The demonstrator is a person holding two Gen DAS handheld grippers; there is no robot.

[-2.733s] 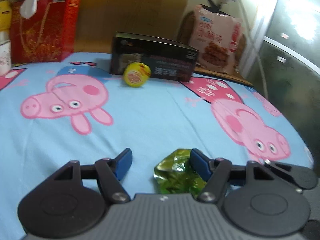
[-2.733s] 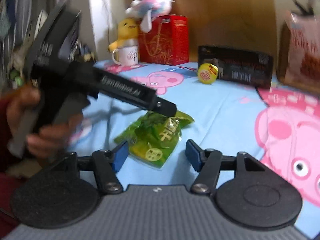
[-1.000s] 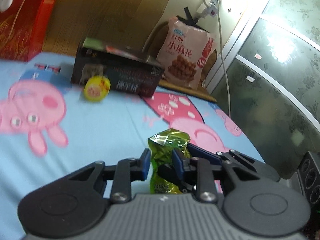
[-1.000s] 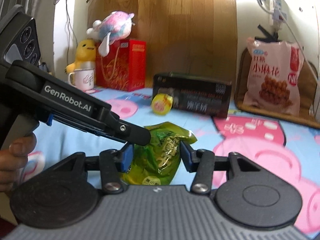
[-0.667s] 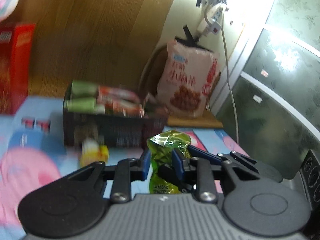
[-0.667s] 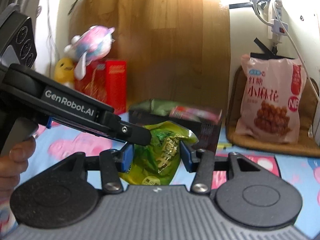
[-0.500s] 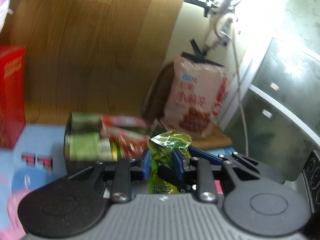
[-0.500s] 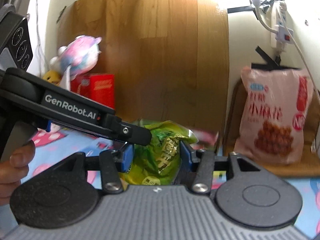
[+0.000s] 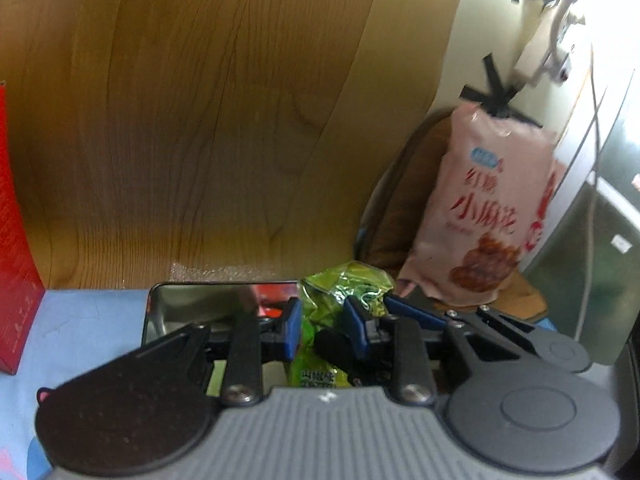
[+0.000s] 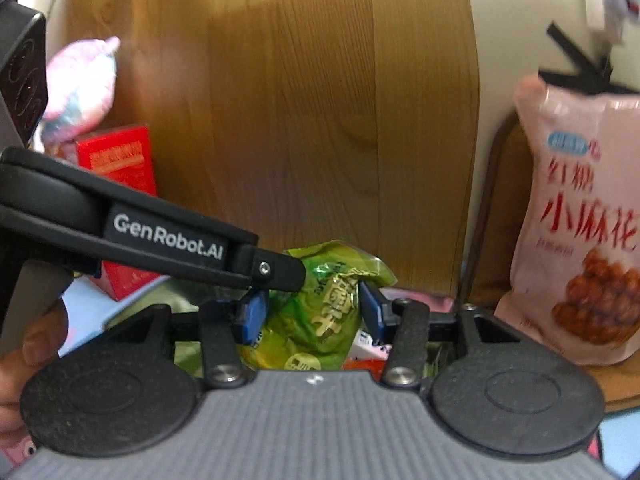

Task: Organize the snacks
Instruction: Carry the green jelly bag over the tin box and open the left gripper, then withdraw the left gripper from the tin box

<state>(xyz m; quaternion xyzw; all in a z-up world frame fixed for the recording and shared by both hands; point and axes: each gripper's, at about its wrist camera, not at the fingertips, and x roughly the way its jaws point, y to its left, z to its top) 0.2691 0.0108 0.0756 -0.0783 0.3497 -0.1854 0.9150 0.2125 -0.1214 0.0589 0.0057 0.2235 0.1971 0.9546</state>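
A crinkled green foil snack packet hangs clamped between two hand-held tools above an open dark box. The left tool pinches the packet's narrow edge between blue pads drawn close together; the right tool grips its broader printed face, blue pads pressed against both sides. In the right wrist view the left tool's matte black arm, lettered in white, crosses in front of the packet's upper corner, with part of a hand at the frame's edge.

The box has a glossy inner wall; red and green wrappers inside are blurred and mostly hidden behind the tool bodies. Behind stands a smooth wood-grain panel. To the right, a tall pink snack bag printed with fried dough twists leans against a brown rounded cushion. A red carton and a pastel plush toy sit at left, the toy soft-focused. Light-blue cartoon-printed bedsheet shows beside the box.
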